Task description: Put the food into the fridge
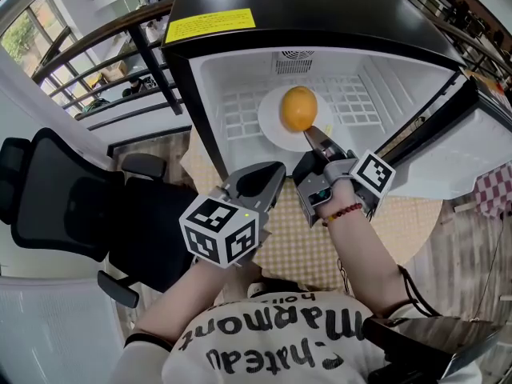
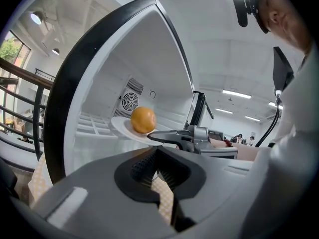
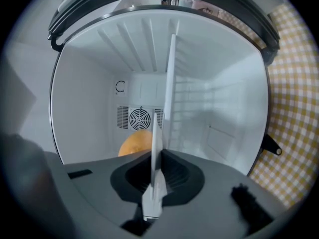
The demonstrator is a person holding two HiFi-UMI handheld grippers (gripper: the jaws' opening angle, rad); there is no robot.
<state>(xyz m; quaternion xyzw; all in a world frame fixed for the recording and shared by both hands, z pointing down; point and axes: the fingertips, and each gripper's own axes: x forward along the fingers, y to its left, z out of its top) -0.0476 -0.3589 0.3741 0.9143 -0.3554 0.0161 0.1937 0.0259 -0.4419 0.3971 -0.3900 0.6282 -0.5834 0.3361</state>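
An orange (image 1: 298, 108) sits on a round white plate (image 1: 272, 128), slightly toward the plate's rear. The plate is inside the open fridge (image 1: 212, 94), over the middle of a white grid shelf (image 1: 238, 117), with its near rim facing the open front. Whether the plate rests on the shelf or hangs just above it cannot be told.

The right gripper (image 1: 318, 139) reaches in from the front and pinches the plate's near rim between its jaws. In the right gripper view the plate shows edge-on as a thin white line clamped between the pads, with the orange beside it and a round fan vent (image 3: 139, 117) in the rear wall behind.

The left gripper (image 1: 277, 171) hangs outside the fridge, just before its front left edge. Its jaws are pressed together and hold nothing.

The fridge has a black top with a yellow label (image 1: 210, 25), and its door (image 1: 448, 122) stands open at the right. It stands on a yellow checked tablecloth (image 1: 300, 246). A black office chair (image 1: 56, 190) is at the far left.
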